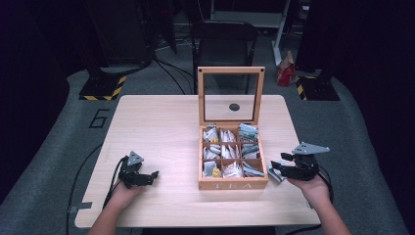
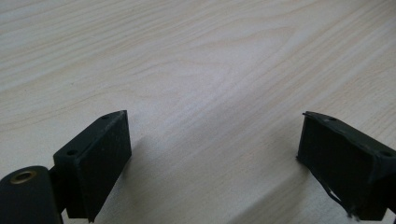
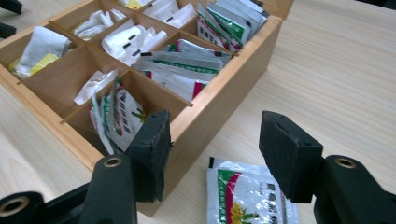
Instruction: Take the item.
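A wooden tea box (image 1: 233,185) (image 3: 219,100) with a glass lid (image 1: 230,94) standing open sits at the table's middle right. Its compartments hold several white and green tea packets (image 1: 224,152) (image 3: 184,70). One green-and-white packet (image 3: 247,196) (image 1: 275,175) lies flat on the table just right of the box. My right gripper (image 1: 276,166) (image 3: 212,158) hovers open over that packet, beside the box's near right corner, jaws empty. My left gripper (image 1: 152,176) (image 2: 212,158) rests open low over bare tabletop at the front left, with nothing between its jaws.
The light wood table (image 1: 156,127) has free room left of the box. A black chair (image 1: 222,41) stands behind the far edge. Stand bases with yellow-black tape (image 1: 103,88) and a red object (image 1: 285,71) sit on the grey floor beyond.
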A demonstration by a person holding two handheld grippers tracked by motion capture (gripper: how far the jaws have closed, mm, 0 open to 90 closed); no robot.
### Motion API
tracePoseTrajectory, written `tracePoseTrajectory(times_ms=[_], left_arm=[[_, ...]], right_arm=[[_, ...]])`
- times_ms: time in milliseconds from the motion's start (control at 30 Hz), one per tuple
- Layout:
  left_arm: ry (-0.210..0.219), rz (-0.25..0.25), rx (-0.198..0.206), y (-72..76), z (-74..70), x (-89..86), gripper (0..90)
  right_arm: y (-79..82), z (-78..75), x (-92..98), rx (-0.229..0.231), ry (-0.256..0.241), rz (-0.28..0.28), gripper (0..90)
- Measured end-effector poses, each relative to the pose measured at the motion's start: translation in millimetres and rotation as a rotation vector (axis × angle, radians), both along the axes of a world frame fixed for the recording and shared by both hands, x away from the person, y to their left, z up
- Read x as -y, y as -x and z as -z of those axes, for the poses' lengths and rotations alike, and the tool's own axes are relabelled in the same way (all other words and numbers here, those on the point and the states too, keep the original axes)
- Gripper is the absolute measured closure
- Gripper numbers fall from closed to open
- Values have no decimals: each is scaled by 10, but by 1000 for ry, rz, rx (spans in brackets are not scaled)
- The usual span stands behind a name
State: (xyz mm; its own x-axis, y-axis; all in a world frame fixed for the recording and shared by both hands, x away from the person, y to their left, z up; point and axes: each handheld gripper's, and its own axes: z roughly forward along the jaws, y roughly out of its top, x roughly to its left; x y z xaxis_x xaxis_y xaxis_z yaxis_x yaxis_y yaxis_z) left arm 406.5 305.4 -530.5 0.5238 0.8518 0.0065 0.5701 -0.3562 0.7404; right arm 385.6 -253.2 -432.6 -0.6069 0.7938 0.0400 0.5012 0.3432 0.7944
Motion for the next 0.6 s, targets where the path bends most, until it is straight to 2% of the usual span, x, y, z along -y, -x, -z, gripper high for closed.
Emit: tracePoseTrajectory(times_ms=[233, 467, 567, 600], left_arm=[[-1, 1, 0, 0, 0, 0, 92], [-1, 0, 0, 0, 0, 0, 92], [-1, 1, 0, 0, 0, 0, 92], [-2, 0, 1, 0, -1, 0, 92]], right_arm=[[48, 19, -94, 24, -3, -13, 429], [101, 60, -168, 34, -43, -19, 425], [111, 57, -160, 49, -37, -22, 418], [121, 57, -136, 66, -5, -19, 416]])
